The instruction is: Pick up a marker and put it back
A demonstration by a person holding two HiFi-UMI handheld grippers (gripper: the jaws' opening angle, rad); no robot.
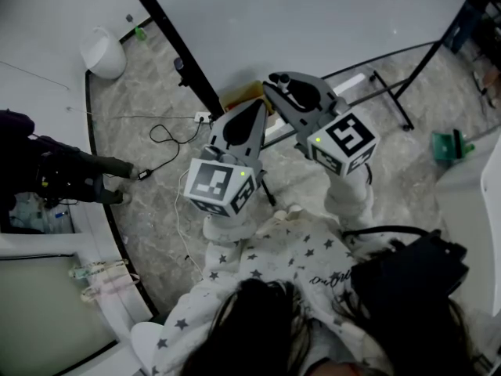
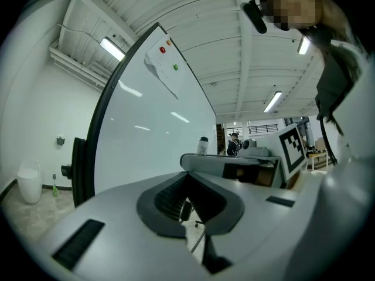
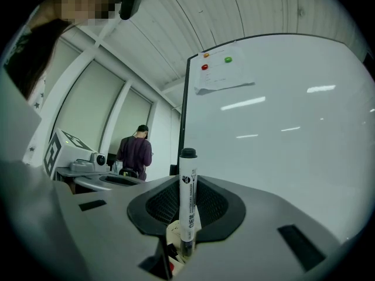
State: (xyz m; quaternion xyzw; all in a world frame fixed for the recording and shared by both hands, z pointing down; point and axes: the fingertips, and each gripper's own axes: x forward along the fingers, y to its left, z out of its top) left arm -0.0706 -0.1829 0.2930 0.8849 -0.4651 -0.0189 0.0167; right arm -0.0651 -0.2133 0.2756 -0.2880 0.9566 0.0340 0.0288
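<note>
The right tongs (image 3: 186,218) were closed part-way on a white-barrelled marker with a black cap (image 3: 187,195). The marker stood upright between the ribbed dark pads (image 3: 161,206), cap end up and clear above them. Its lower end sat down in the slot between the two jaws. Behind it rose a large white whiteboard in a black frame (image 3: 281,127), well apart from the marker. A sheet of paper (image 3: 225,75) was pinned near the board's top corner by small red, orange and green magnets.

The left tongs (image 2: 190,206) had hold of nothing. Their jaws stood only a narrow slit apart, and bare floor showed through it.

From the head view both tongs were raised side by side in front of the person, the left (image 1: 258,106) just below the right (image 1: 283,83), and both pointed towards the whiteboard. A white bin (image 1: 103,52) stood on the marbled grey floor (image 1: 149,92) off to the left.
</note>
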